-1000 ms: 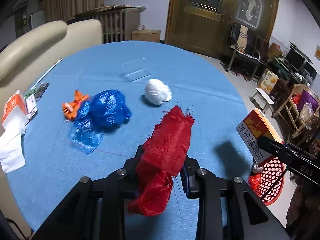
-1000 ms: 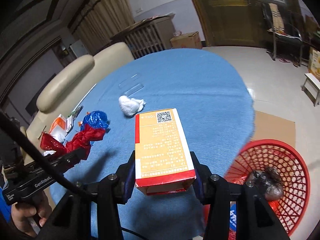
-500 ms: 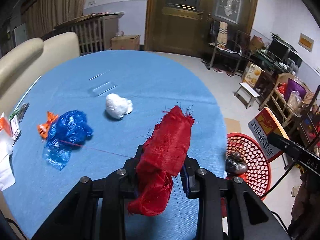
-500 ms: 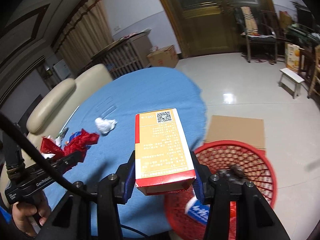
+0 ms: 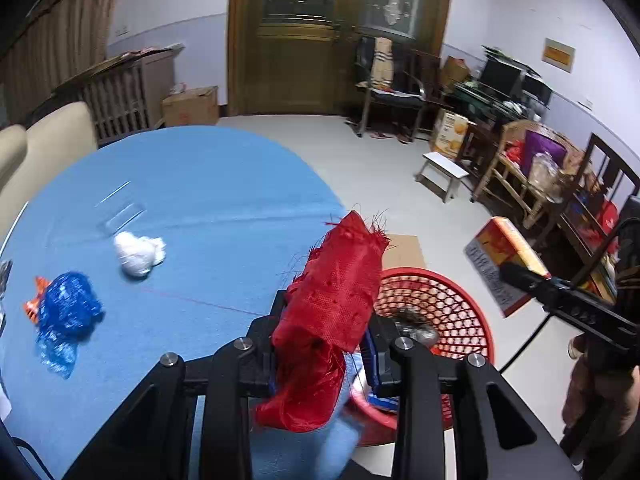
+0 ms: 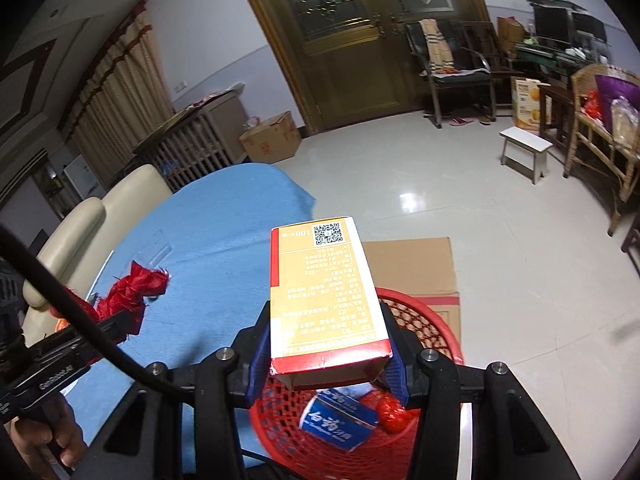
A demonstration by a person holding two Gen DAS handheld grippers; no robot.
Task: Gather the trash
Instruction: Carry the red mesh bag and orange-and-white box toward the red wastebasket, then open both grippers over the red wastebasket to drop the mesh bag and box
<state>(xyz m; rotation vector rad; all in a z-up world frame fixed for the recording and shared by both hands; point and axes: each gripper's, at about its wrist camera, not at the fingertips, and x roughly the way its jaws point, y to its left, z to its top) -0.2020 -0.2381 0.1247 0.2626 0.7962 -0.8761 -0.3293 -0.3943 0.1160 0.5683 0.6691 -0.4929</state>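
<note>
Left gripper: fingers clamp a frayed red mesh rag.
Right gripper: fingers grip an orange-and-red cardboard box above the red plastic lattice basket.

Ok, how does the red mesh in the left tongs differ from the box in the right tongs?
The red mesh is soft, frayed netting, bunched and drooping below the left tongs; the box is a stiff, flat-sided carton, orange-yellow with print and a QR code. The mesh is still partly over the blue table; the box is over the red basket in the right tongs. Both are clamped.
</note>
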